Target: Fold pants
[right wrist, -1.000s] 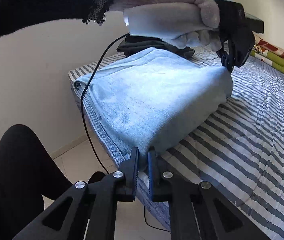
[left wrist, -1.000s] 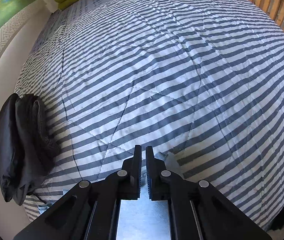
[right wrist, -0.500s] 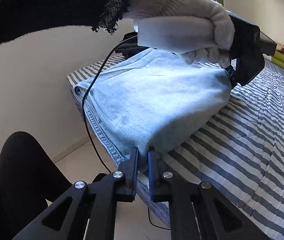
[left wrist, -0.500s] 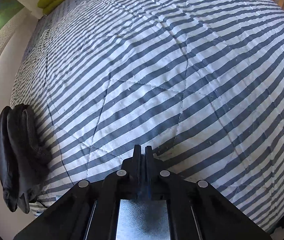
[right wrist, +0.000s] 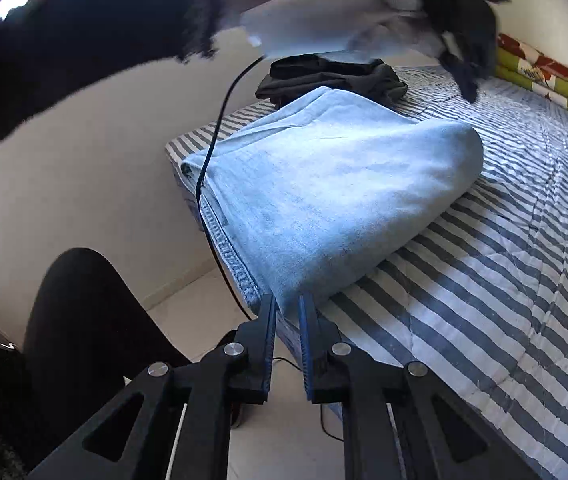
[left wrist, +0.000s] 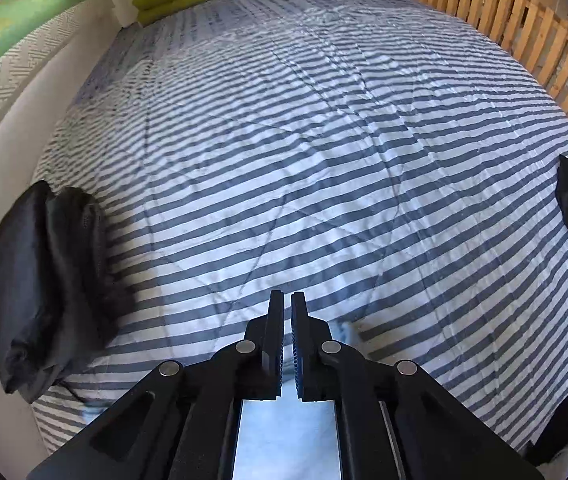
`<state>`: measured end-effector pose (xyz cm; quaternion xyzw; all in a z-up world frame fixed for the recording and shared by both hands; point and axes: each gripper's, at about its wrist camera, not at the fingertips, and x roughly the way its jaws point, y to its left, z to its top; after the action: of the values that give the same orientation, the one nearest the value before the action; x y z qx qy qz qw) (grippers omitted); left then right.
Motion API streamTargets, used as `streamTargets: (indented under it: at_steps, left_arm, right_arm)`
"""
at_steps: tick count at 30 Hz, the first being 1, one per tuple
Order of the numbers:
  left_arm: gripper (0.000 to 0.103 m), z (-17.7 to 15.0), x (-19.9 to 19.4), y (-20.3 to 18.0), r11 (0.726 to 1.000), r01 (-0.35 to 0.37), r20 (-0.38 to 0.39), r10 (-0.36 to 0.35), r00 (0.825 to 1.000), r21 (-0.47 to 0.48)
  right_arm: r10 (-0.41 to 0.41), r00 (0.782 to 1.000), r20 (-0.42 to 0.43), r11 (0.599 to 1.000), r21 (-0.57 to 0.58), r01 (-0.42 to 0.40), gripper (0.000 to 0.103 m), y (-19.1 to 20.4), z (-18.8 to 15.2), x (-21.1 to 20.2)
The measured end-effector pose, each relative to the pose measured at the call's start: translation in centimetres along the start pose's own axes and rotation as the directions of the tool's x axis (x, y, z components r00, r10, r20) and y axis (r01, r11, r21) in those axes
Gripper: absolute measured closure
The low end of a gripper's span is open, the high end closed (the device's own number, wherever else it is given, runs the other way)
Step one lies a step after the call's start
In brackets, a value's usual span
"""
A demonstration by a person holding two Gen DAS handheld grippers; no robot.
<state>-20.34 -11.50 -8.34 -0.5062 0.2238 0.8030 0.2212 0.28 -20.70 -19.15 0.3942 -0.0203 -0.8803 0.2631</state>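
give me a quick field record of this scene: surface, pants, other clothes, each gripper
surface: striped bed cover
pants: light blue jeans, folded, at the bed's corner
other clothes: dark folded garments behind the jeans
left gripper: shut, empty, above the cover
right gripper: jaws opening, the jeans' near corner between them
left hand: gloved, blurred, above the jeans

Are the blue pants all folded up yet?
Nearly. The light blue jeans already lie folded in a thick bundle on the striped bed. The right gripper sits at their near corner, its jaws opening with the denim between them. The left gripper is shut, holding nothing. Left to do: let go, perhaps tidy. Folded black clothes lie behind.
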Motion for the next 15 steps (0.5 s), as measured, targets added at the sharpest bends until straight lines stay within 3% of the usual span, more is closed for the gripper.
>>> streamTargets:
  at_steps: [2, 5, 7, 10, 13, 15]
  left_arm:
    - [0.087, -2.8, -2.1, 3.0, 0.998, -0.018, 0.032, 0.02, 0.999, -0.058]
    - [0.073, -8.9, -4.8, 7.8, 0.984, -0.097, 0.063, 0.108, 0.992, -0.151]
    - [0.072, -13.8, -5.7, 11.1, 0.962, -0.109, 0.053, 0.126, 0.991, -0.25]
    - [0.072, -20.1, -5.8, 14.1, 0.934, -0.084, 0.029, 0.101, 0.994, -0.348]
    - [0.071, -25.0, -4.5, 15.6, 0.905, -0.049, 0.005, 0.056, 0.998, -0.423]
    - [0.062, -26.6, -3.4, 16.2, 0.889, -0.033, -0.007, 0.034, 0.999, -0.457]
  right_arm:
    - [0.038, 0.999, 0.031, 0.997, 0.066, -0.04, 0.091, -1.8, 0.4, -1.5]
    - [0.049, 0.996, 0.08, 0.987, 0.147, -0.06, 0.091, -4.8, 2.5, -3.4]
    - [0.024, 0.995, 0.096, 0.988, 0.153, -0.039, 0.091, -6.2, 4.8, -3.5]
    - [-0.016, 0.993, 0.113, 0.989, 0.146, -0.001, 0.091, -8.0, 9.3, -2.4]
    - [-0.02, 0.997, 0.078, 0.981, 0.193, 0.005, 0.091, -10.1, 13.0, 0.8]
    - [-0.023, 0.999, 0.042, 0.98, 0.199, 0.014, 0.091, -10.7, 14.4, 3.0]
